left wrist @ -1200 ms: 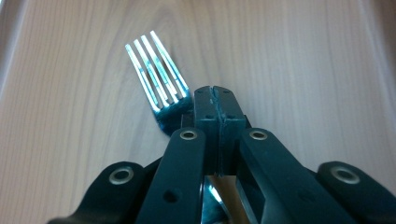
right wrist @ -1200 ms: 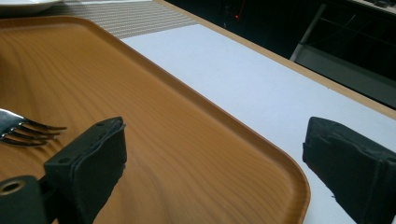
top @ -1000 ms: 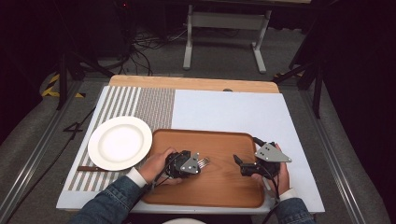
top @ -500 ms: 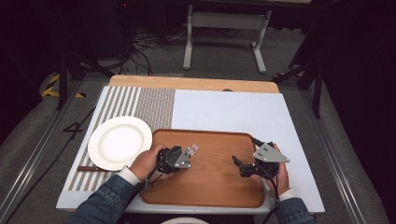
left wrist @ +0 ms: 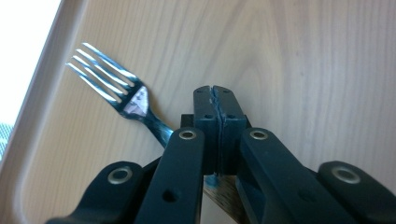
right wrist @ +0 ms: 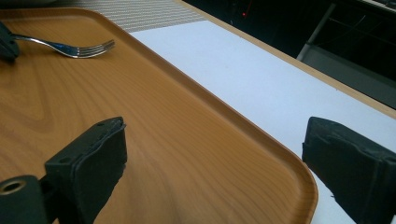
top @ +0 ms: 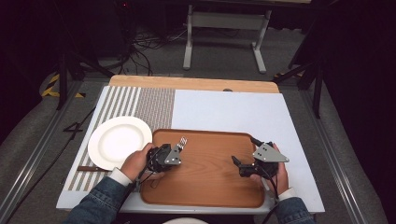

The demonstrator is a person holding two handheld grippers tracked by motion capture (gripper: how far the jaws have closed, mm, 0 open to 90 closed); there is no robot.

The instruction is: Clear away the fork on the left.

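Note:
A metal fork (top: 181, 141) (left wrist: 122, 89) (right wrist: 70, 48) sticks out up and to the right of my left gripper (top: 175, 151) (left wrist: 215, 100), tines towards the far edge of the wooden tray (top: 205, 196). The left jaws are pressed together and the fork's handle runs in under them, so the gripper is shut on the fork at the tray's left part. My right gripper (top: 245, 150) (right wrist: 224, 154) hovers over the tray's right edge with its jaws wide apart and nothing between them.
A white plate (top: 119, 140) lies left of the tray on a striped placemat (top: 140, 100). A thin dark strip (top: 88, 168) pokes out under the plate's near edge. A white mat (top: 233, 109) covers the table beyond and right of the tray.
My left gripper has carried the fork leftward and a little farther away across the tray. The right gripper has stayed where it was, still open.

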